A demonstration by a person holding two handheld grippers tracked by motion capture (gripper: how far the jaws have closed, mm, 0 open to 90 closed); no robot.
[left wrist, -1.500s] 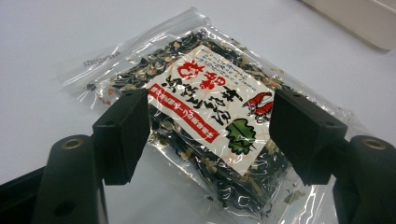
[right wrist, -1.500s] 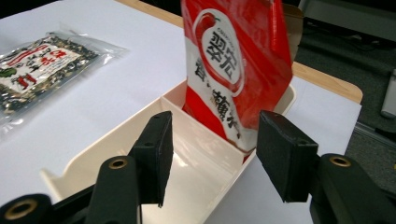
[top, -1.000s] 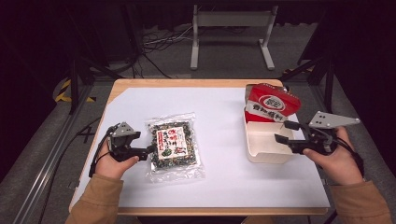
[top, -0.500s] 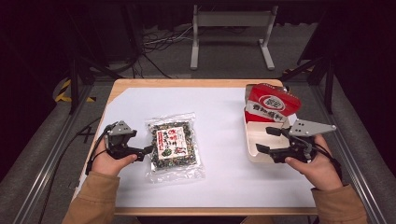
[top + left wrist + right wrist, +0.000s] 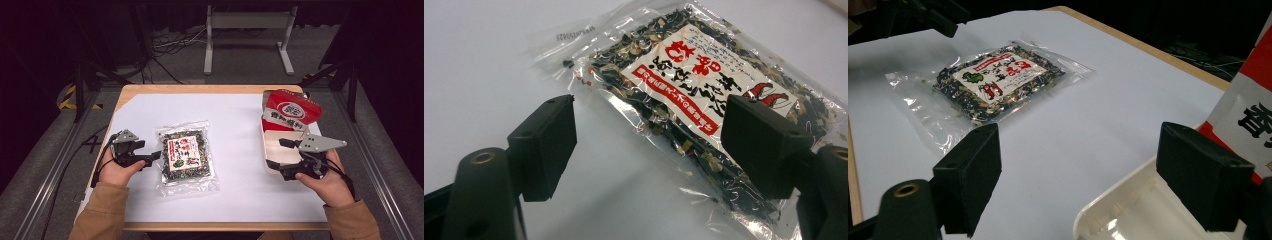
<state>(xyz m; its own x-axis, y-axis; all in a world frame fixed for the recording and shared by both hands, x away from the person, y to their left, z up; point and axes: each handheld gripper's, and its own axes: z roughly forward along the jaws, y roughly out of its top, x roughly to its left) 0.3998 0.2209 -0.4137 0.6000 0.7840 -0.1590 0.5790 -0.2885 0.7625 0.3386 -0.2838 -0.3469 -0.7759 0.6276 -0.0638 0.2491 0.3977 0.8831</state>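
While it lies flat on the white sheet, left of the middle of the table, the clear packet (image 5: 186,159) of dark dried flakes looks light and soft. Its plastic film seems thin and slippery, and the flakes inside are probably brittle, so a hard squeeze on the middle could crush them. I think the empty sealed border at the near edge or a corner is the better place to take hold, because there the film is flat and thin.

The left gripper (image 5: 150,158) sits just beside the packet's left edge with its jaws standing wide; they have just closed a little, and only the packet's edge lies between them, not pressed. The right gripper (image 5: 276,154) has just been opening and now stands wide above the near end of the white tray (image 5: 272,136), with nothing held. A red bag (image 5: 290,109) stands in the tray's far end.

The white sheet (image 5: 235,120) covers a wooden table (image 5: 200,89) and looks smooth. Around it the room is dark, with cables on the grey floor and a metal stand (image 5: 247,35) behind.
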